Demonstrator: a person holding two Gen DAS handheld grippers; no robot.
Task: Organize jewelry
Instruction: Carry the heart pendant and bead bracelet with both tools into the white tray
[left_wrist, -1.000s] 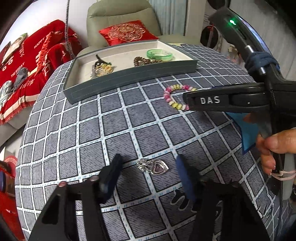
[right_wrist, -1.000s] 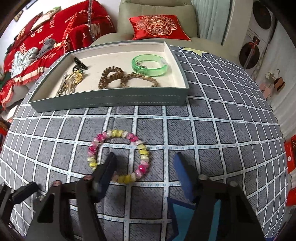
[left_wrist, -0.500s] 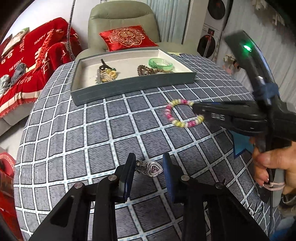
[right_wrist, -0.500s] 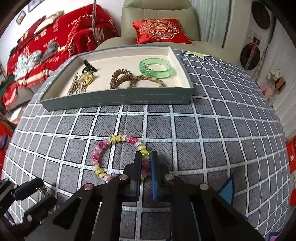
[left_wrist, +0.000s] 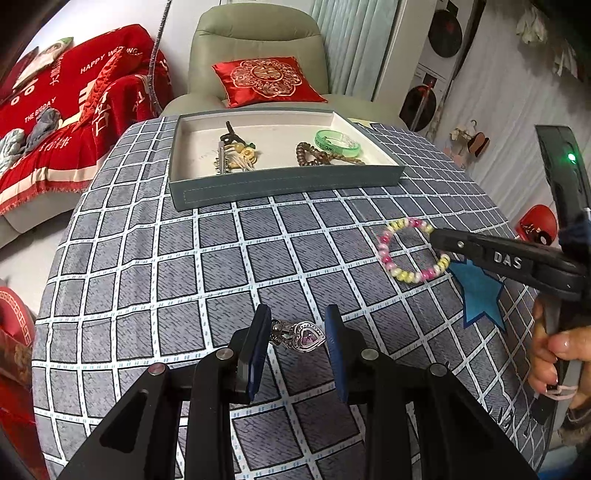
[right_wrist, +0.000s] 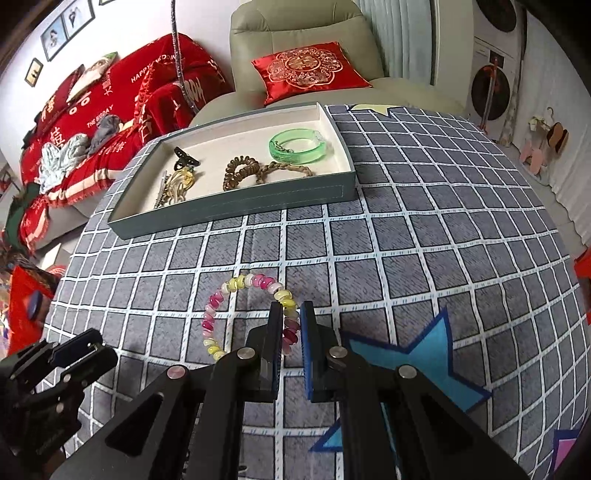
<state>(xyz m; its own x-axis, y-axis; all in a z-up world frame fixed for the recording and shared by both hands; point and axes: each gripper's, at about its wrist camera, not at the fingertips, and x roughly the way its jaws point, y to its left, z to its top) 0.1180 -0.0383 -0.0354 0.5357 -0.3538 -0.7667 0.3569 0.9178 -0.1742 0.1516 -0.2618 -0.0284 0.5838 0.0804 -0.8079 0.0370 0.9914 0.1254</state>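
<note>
My left gripper (left_wrist: 297, 325) is shut on a silver heart pendant (left_wrist: 301, 335) and holds it above the checked tablecloth. My right gripper (right_wrist: 291, 317) is shut on a pink and yellow bead bracelet (right_wrist: 247, 314), which hangs from the pads; the bracelet also shows in the left wrist view (left_wrist: 410, 254), with the right gripper (left_wrist: 439, 242) at its right side. The grey jewelry tray (left_wrist: 284, 182) stands at the far side of the table; in the right wrist view the tray (right_wrist: 236, 210) holds a green bangle (right_wrist: 297, 146), brown bracelets (right_wrist: 255, 171) and gold hair clips (right_wrist: 179, 184).
A blue star patch (right_wrist: 410, 362) marks the cloth near my right gripper. A beige armchair with a red cushion (left_wrist: 266, 81) stands behind the table. A sofa with red blankets (left_wrist: 55, 122) is at the left. The table edge curves away on the right.
Both grippers closed: the left on the heart pendant, the right on the bead bracelet. Both have since risen from the table with their pieces.
</note>
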